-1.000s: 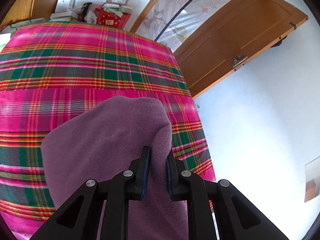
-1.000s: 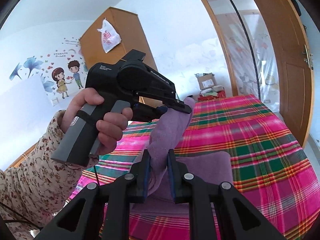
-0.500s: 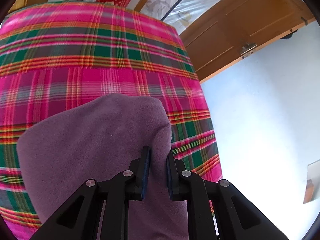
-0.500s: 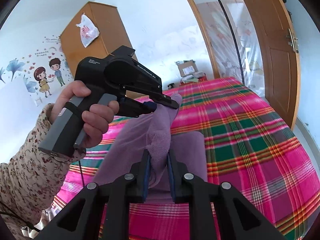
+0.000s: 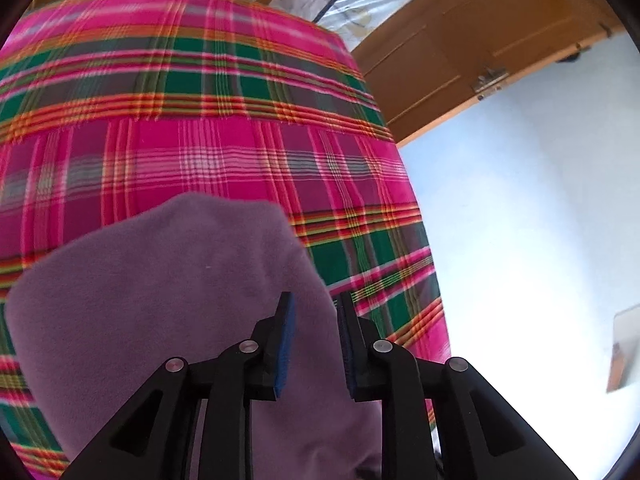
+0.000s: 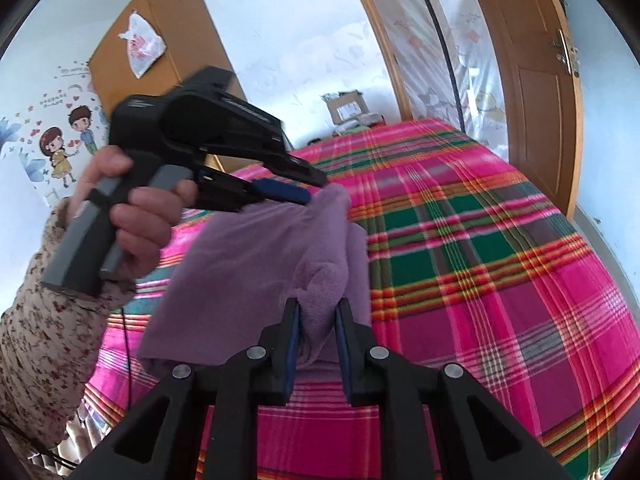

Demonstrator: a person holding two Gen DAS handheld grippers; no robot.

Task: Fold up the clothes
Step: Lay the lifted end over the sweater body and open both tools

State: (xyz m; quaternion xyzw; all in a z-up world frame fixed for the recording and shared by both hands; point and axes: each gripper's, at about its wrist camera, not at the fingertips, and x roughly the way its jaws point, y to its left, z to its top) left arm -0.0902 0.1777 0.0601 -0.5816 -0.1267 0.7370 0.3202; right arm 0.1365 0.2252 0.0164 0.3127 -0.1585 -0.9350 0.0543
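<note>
Plaid bedspread [image 6: 480, 240] fills a bedroom (wooden door [image 6: 536, 92] ajar).

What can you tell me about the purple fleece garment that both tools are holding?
The soft mauve-purple fleece garment looks plush and matte, with no print, buttons or seams visible. It hangs in the air above the pink, green and orange plaid bedcover, draped in loose folds. The left tool pinches one bunched upper edge, and the right tool grips another thick bunch between its blue pads. Its lower end seems to reach the cover, though contact is hard to confirm.
</note>
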